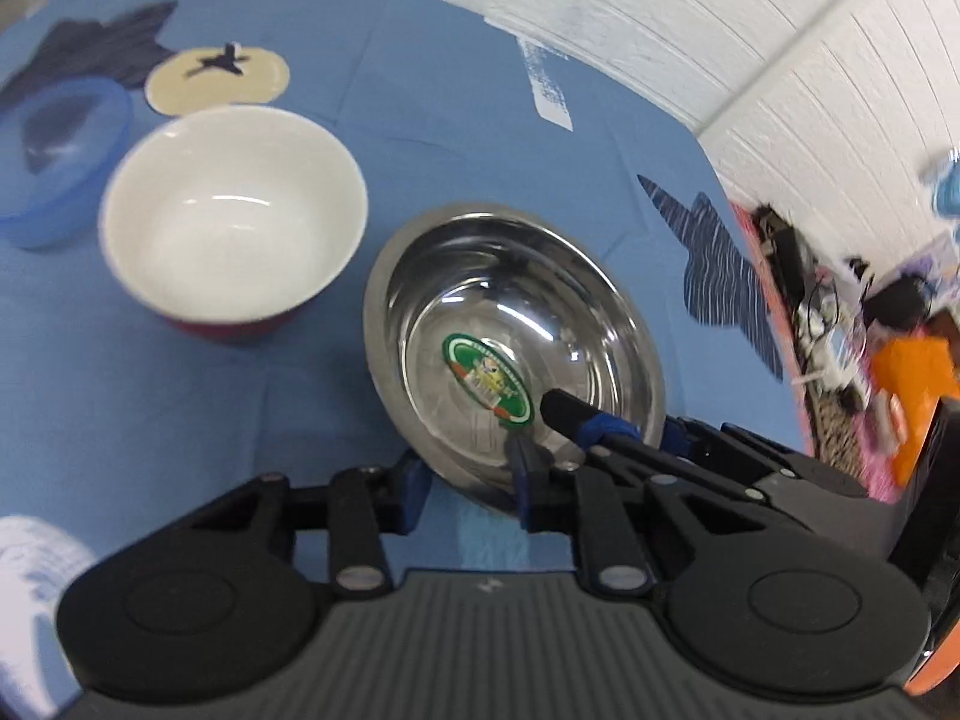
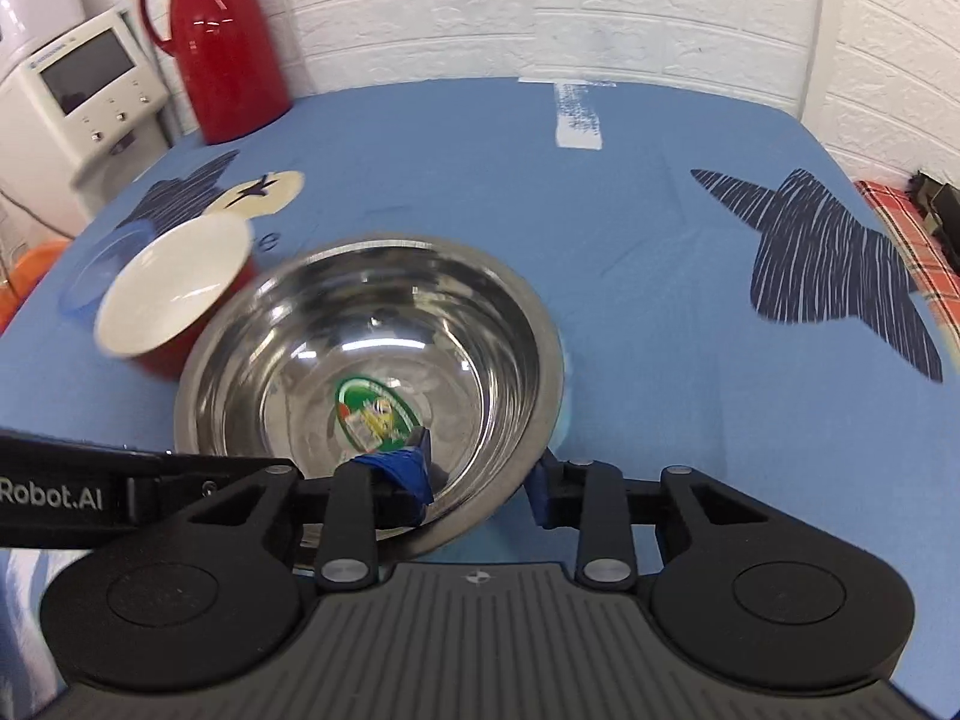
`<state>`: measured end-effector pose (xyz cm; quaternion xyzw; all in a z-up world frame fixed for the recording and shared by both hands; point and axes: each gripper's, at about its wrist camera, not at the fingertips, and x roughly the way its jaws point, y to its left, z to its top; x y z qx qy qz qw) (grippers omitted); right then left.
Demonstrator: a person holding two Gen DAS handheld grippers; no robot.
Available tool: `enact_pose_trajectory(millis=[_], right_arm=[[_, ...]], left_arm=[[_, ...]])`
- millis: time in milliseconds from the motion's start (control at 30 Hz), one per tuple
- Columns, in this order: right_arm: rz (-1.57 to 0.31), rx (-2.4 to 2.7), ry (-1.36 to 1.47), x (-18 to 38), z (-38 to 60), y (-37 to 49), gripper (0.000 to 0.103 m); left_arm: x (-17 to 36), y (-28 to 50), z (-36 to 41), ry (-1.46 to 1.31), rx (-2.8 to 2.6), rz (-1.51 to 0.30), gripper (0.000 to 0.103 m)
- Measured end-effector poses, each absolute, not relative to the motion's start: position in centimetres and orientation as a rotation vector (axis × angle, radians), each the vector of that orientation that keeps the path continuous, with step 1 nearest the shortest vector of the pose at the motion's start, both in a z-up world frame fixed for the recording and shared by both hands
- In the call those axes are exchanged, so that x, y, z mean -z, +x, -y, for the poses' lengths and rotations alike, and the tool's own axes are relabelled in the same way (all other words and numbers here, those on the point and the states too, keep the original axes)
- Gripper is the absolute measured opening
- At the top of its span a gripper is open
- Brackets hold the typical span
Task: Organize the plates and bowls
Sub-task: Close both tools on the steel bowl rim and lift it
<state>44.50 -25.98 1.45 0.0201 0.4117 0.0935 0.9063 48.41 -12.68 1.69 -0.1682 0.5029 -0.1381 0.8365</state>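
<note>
Nearest the right wrist camera, the right claw straddles the near rim of the steel bowl: its left finger, tipped with a blue pad, sits inside the bowl, and its right finger sits outside the wall, so the claw is partly closed with the rim between the fingers, though whether both pads press the metal I cannot tell. In the left wrist view the left claw also stands at the near rim of the steel bowl, one finger low outside on the left and the other at the rim; it is half open, and a firm grip cannot be confirmed. A black finger with a blue wrap, from the other claw, reaches into the bowl from the right. The bowl sits on the blue cloth that covers the surface, with a green oval sticker on its bottom. Just behind it to the left stands a red bowl with a white inside, close to the steel rim and blurred in the right view. Farther left lies a clear blue bowl, beside the red one. Dark star prints mark the cloth, one at the right. At the far left corner stands a red jug, a white machine beside it, against a white brick wall.
</note>
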Motion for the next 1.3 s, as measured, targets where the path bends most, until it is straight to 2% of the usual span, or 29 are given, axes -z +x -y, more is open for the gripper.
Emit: enact_pose_trajectory(millis=[133, 333, 633, 867, 1200, 1233, 1267, 1300], right_arm=[[-0.857, -0.224, 0.123, -1.9, 25.5, 40.6, 0.017], [-0.860, -0.239, 0.120, -2.4, 23.5, 33.4, 0.022], [-0.911, -0.244, 0.137, -1.4, 21.5, 24.8, 0.025], [-0.934, -0.266, 0.108, -0.4, 19.8, 22.5, 0.026], [-0.937, -0.243, 0.078, -0.2, 20.3, 22.8, 0.027], [-0.942, -0.242, 0.081, -0.3, 20.4, 22.9, 0.026], [-0.946, -0.232, 0.084, -0.3, 20.5, 23.0, 0.026], [-0.944, -0.213, 0.084, -0.5, 20.6, 23.0, 0.026]], left_arm=[[-2.6, 44.4, 10.9, -0.309, 0.357, -1.058, 0.016], [-2.9, 37.3, 8.6, -0.250, 0.446, -1.048, 0.016], [-2.1, 28.3, 5.9, -0.233, 0.568, -1.108, 0.016], [-0.6, 25.6, 4.3, -0.250, 0.568, -1.136, 0.017], [0.2, 26.6, 4.7, -0.287, 0.568, -1.156, 0.019], [0.3, 26.7, 4.8, -0.291, 0.573, -1.156, 0.023], [0.3, 26.8, 4.8, -0.291, 0.576, -1.148, 0.042], [0.2, 26.9, 4.7, -0.293, 0.568, -1.132, 0.048]])
